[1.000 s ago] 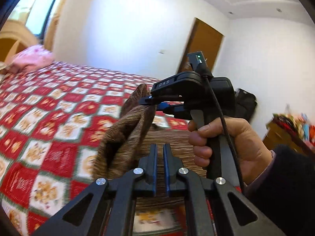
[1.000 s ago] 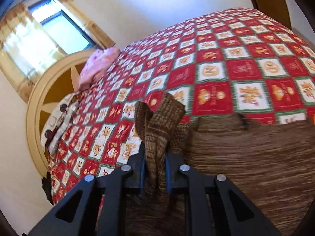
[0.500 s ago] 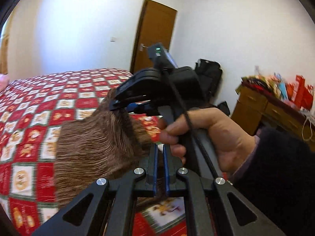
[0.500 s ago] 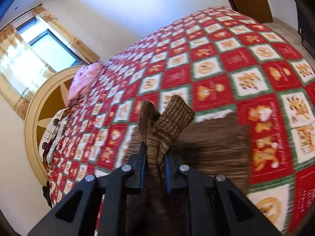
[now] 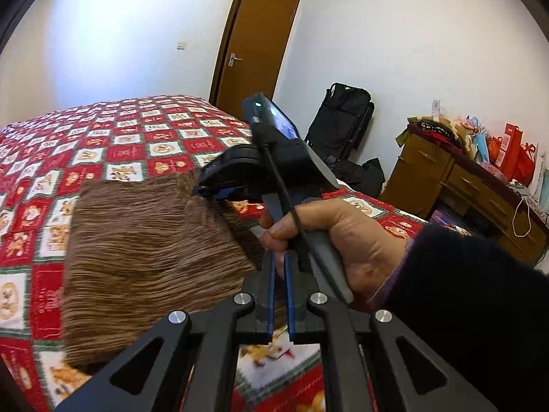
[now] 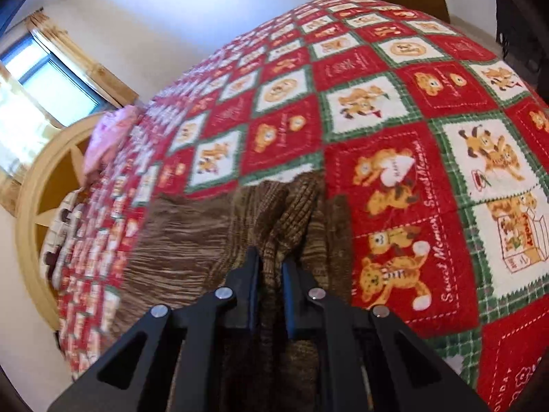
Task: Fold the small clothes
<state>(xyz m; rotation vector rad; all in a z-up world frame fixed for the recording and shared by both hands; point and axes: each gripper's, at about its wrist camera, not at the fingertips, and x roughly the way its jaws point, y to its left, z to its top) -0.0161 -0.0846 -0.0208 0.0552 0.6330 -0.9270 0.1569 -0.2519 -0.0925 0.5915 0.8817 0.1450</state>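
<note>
The left hand-held gripper [image 5: 279, 295] has its two blue-lined jaws pressed almost together, and a thin edge of the one brown knit garment [image 5: 147, 250] appears to sit between them, though the bite itself is hard to make out. The garment spreads to its left and ahead, lying flat on the bed [image 5: 120, 144], which wears one red, white and green checked quilt.

Just ahead and to the right of that gripper is the right hand-held gripper [image 6: 271, 285], held in one hand [image 5: 329, 237] with a dark sleeve. In its own view its jaws are closing on a bunched fold of the garment, the ribbed cloth rising between the two pads and past their tips. The rest of the knit lies beyond and to its left on the quilt.

Farther out from the left gripper stand one brown door [image 5: 254, 41], one black bag [image 5: 343, 127] against the wall, and one wooden dresser [image 5: 456, 185] piled with bags. Far left of the right gripper sit one pink pillow [image 6: 109, 134], a curved headboard [image 6: 44, 192] and one window [image 6: 41, 79].
</note>
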